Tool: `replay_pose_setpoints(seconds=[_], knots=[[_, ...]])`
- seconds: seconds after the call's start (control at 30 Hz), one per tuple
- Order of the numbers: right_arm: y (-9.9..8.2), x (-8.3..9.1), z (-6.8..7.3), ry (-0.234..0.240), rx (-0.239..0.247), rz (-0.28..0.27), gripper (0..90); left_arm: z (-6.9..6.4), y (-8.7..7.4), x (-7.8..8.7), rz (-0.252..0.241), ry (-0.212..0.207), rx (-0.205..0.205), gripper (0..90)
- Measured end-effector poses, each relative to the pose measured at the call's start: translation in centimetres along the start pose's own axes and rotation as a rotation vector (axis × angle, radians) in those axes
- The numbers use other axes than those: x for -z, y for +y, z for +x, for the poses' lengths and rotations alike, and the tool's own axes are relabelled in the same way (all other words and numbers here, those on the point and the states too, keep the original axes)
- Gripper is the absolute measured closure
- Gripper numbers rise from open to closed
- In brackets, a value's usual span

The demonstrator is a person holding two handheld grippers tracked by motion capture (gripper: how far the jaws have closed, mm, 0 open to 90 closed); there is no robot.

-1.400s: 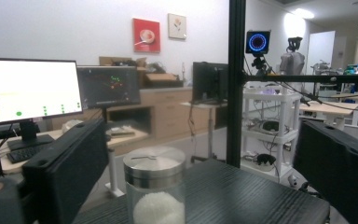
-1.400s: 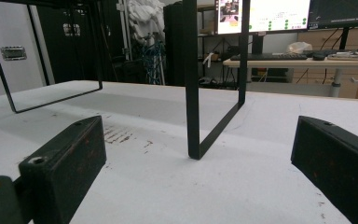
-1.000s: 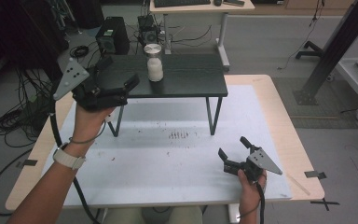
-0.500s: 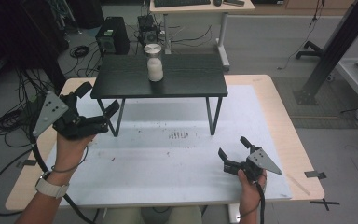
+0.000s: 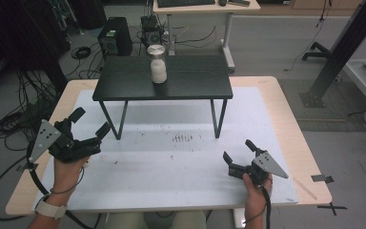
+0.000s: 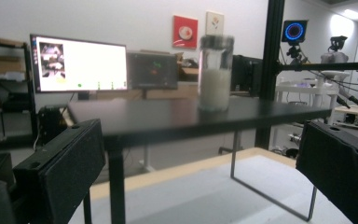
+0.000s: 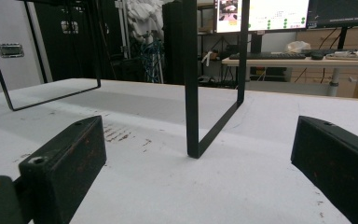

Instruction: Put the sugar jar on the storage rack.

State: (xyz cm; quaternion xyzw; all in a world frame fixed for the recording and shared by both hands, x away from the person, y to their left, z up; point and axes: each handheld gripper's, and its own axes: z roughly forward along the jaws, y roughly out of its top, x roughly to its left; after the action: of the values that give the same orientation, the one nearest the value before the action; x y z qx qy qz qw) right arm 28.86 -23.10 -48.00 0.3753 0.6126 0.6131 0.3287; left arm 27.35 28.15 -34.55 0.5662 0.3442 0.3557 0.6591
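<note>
a lab room with monitors and loose cables surrounds a desk point(image 5: 286, 119) under a white mat point(image 5: 181, 167). a black stand point(image 5: 124, 81) sits at the desk's far edge, and on it, near its far edge, is an upright jar point(image 5: 158, 64) with a metal lid, about half full of white powder. the left gripper point(image 5: 89, 125) hangs at the desk's left edge, jaws wide apart, empty. the right gripper point(image 5: 238, 151) rests near the front right corner, jaws wide, empty, well apart from the jar.
</note>
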Motion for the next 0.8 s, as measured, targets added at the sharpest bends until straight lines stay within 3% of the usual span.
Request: replay_pose_setpoints(seconds=[0.4, 0.8], knots=[[0.0, 0.0, 0.0, -0.006, 0.007, 0.002, 3.1, 1.6, -5.8, 1.6, 0.079, 0.057, -0.024, 3.0], [0.0, -0.1, 0.1, -0.012, 0.007, 0.006, 3.1, 2.8, -9.3, 2.6, 0.126, 0.104, -0.016, 3.3]])
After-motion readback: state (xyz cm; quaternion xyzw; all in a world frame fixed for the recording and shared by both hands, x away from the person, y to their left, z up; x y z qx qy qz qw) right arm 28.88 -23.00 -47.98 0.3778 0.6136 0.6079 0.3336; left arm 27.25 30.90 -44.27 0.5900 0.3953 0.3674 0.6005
